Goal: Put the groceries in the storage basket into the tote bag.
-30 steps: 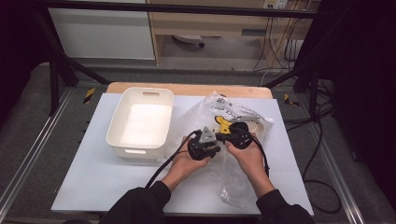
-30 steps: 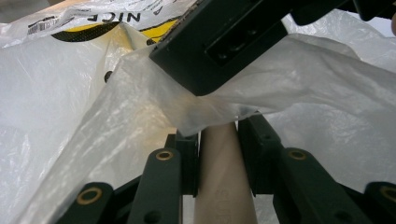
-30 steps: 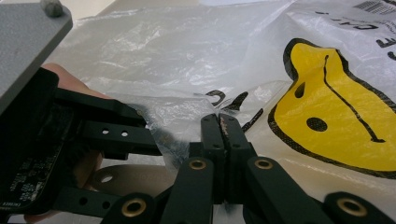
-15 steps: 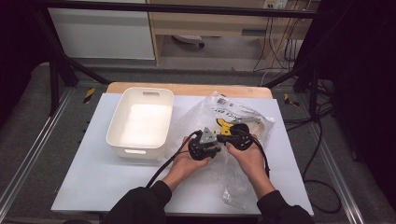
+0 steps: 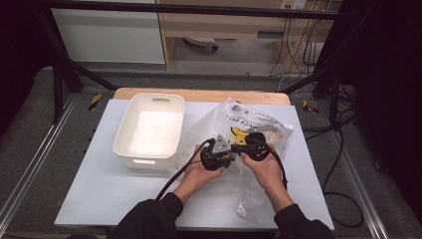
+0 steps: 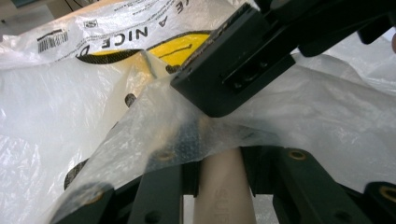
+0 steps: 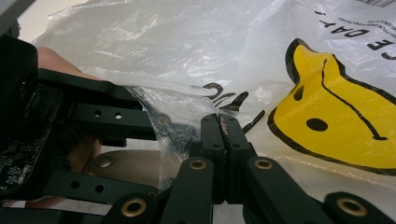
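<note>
Clear plastic bag with yellow smiley print lies on the table, just right of the white tub. Right gripper is pinched tight on the bag film. Left gripper clamps a beige wooden handle at the bag's mouth.

A: What carries everything?
B: 1 white table, with a wooden strip along its far edge.
A: And what lies directly on it?
B: 2 things: a white bin at the left and, just beside it, a crumpled clear plastic bag.
</note>
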`<action>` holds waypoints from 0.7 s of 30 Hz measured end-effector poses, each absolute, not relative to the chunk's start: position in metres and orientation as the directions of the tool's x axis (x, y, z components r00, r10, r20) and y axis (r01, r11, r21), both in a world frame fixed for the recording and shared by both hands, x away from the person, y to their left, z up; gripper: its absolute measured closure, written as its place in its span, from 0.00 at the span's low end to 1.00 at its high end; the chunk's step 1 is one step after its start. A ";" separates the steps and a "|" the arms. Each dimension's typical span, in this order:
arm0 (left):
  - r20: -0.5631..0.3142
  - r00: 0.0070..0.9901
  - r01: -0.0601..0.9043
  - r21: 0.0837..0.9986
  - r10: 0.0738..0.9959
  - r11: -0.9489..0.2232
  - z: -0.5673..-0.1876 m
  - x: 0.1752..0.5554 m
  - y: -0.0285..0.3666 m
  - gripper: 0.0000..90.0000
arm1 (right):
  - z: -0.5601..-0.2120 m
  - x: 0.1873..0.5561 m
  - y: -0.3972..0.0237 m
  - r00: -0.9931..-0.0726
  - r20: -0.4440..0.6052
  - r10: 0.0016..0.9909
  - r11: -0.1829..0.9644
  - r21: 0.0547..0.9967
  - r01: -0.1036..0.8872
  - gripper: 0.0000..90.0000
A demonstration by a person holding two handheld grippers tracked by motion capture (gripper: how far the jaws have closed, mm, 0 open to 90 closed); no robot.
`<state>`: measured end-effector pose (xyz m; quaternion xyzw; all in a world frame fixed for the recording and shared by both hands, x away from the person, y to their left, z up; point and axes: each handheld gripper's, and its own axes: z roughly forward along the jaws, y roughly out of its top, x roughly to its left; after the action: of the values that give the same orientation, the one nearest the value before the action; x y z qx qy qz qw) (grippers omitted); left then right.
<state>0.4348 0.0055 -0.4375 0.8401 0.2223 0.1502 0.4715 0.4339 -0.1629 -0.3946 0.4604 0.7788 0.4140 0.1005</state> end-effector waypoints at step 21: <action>0.022 0.851 0.255 0.857 0.525 -0.449 -0.451 0.443 0.002 0.78 | -0.401 0.435 -0.163 -0.549 0.225 0.805 0.237 0.726 0.645 1.00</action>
<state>0.4430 0.0022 -0.4514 0.8389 0.2323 0.1435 0.4708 0.4353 -0.1631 -0.4012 0.4646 0.7804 0.4068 0.0983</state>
